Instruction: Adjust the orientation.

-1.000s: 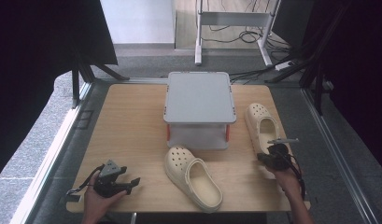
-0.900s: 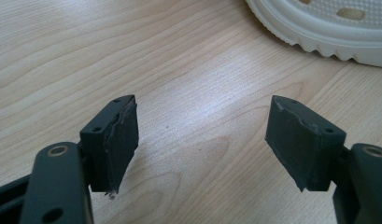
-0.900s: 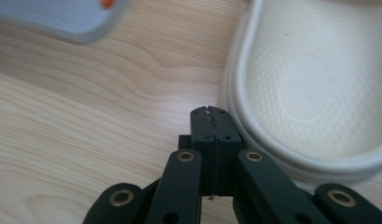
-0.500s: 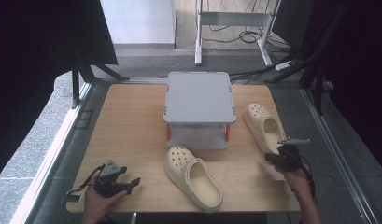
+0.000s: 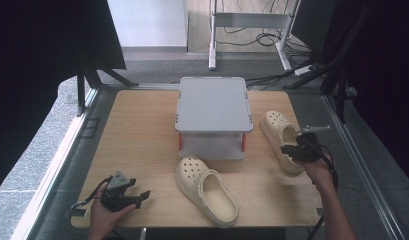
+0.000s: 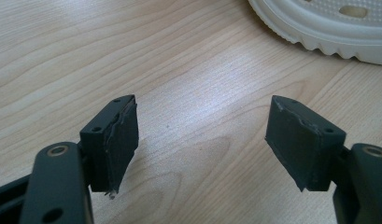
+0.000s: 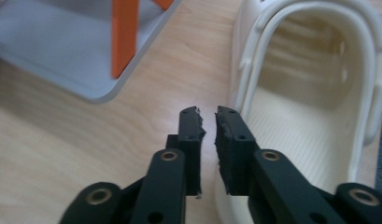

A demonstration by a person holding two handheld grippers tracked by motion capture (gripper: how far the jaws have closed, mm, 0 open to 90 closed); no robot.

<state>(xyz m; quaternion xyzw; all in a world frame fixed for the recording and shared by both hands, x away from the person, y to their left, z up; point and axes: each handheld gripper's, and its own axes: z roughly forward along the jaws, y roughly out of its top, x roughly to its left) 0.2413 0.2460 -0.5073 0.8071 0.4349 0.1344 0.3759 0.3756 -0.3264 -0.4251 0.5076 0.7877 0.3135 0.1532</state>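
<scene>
Two cream clogs lie on the wooden table [image 5: 142, 130]. One clog [image 5: 207, 190] sits near the front middle, and the other clog [image 5: 277, 131] lies to the right of the grey stand. My right gripper [image 5: 288, 150] hovers over the heel end of the right clog [image 7: 314, 107]. In the right gripper view, my right gripper [image 7: 207, 116] has just been opening to a narrow gap with nothing between the jaws. My left gripper [image 5: 142, 195] rests at the front left, and my left gripper [image 6: 202, 140] is wide open over bare wood. The near clog's sole edge [image 6: 328, 28] lies beyond it.
A grey two-level stand [image 5: 213, 105] with orange legs [image 7: 123, 32] stands at the middle back of the table. Metal frame rails run along the table's sides. Cables and a white rack sit on the floor behind.
My right hand has lifted and moved a little farther up the table over the right clog's heel. Its jaws have parted slightly. The left hand has stayed still.
</scene>
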